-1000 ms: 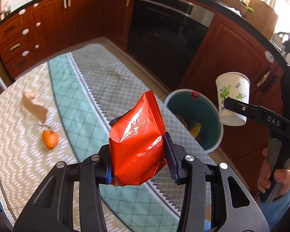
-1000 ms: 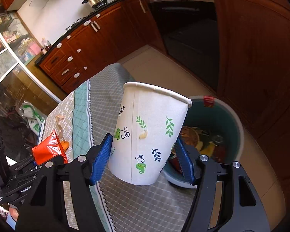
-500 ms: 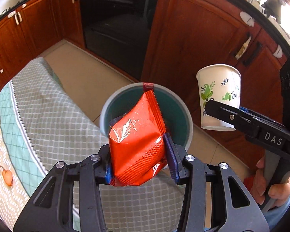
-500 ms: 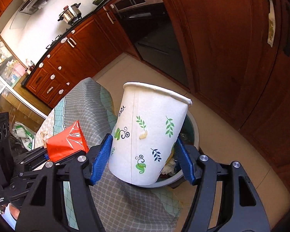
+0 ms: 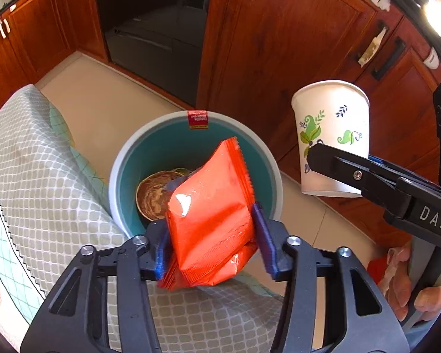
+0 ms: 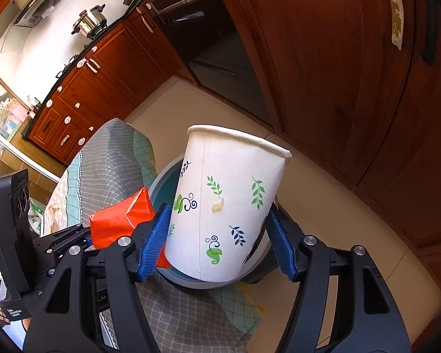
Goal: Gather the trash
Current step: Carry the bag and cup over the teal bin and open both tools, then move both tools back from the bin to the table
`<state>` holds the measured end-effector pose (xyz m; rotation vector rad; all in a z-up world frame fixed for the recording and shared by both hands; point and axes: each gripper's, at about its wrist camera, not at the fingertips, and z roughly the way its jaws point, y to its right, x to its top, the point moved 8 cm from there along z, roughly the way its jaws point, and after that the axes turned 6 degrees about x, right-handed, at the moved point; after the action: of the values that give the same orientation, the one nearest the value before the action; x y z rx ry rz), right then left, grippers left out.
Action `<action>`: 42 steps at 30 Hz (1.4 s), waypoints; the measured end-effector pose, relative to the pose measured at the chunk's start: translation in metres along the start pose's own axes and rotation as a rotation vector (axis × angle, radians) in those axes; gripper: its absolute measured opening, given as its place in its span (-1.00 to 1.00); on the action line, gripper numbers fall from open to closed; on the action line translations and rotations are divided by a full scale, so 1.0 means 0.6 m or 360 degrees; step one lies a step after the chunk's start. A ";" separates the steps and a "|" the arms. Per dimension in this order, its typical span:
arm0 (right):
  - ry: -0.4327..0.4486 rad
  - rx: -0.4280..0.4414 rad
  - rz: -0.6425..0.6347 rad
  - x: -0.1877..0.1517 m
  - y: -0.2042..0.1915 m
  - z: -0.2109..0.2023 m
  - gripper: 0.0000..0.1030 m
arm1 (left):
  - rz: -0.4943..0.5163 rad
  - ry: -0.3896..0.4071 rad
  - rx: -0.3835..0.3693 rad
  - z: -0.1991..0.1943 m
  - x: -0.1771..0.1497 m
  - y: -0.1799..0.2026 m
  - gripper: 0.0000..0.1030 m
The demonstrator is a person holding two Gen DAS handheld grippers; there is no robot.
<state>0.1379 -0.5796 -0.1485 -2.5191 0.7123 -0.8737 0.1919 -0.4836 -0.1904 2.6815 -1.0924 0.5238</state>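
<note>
While the left hand-held gripper (image 5: 211,241) hung over the teal bin (image 5: 123,164), its jaws had just been opening, and the orange snack packet (image 5: 213,220) sat loosely between the spread blue pads, tilted toward the bin's mouth (a brown paper plate (image 5: 154,194) lay inside). The right hand-held gripper (image 6: 220,235) pinched the leaf-printed paper cup (image 6: 229,211) upright by its sides, above the bin's far rim. The bin stood on the floor beside the cloth-covered surface (image 5: 43,182).
</note>
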 end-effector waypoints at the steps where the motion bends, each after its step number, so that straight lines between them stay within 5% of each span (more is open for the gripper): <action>1: -0.0004 0.0000 0.0002 0.000 0.000 0.003 0.20 | 0.0003 0.0004 0.0013 0.003 0.002 0.001 0.46; 2: -0.0007 0.0000 0.0004 0.001 0.001 0.005 0.20 | 0.0005 0.0020 0.0030 0.001 0.001 0.000 0.57; 25: -0.0143 0.0030 -0.0083 -0.003 -0.049 0.069 0.24 | -0.0144 0.0032 0.0135 -0.046 -0.053 -0.096 0.64; 28: -0.0175 0.0050 -0.0093 -0.006 -0.066 0.080 0.53 | -0.0206 0.0066 0.0143 -0.059 -0.065 -0.119 0.93; 30: -0.0185 0.0060 -0.0080 -0.009 -0.073 0.085 0.64 | -0.0229 0.0097 0.0180 -0.068 -0.070 -0.132 0.92; 42: -0.0191 -0.0013 -0.0044 -0.020 -0.090 0.077 0.72 | -0.0366 0.0108 0.0215 -0.110 -0.113 -0.211 0.93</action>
<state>0.1783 -0.5211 -0.1611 -2.5692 0.6453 -0.7227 0.2197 -0.3306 -0.1626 2.8321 -0.7426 0.6606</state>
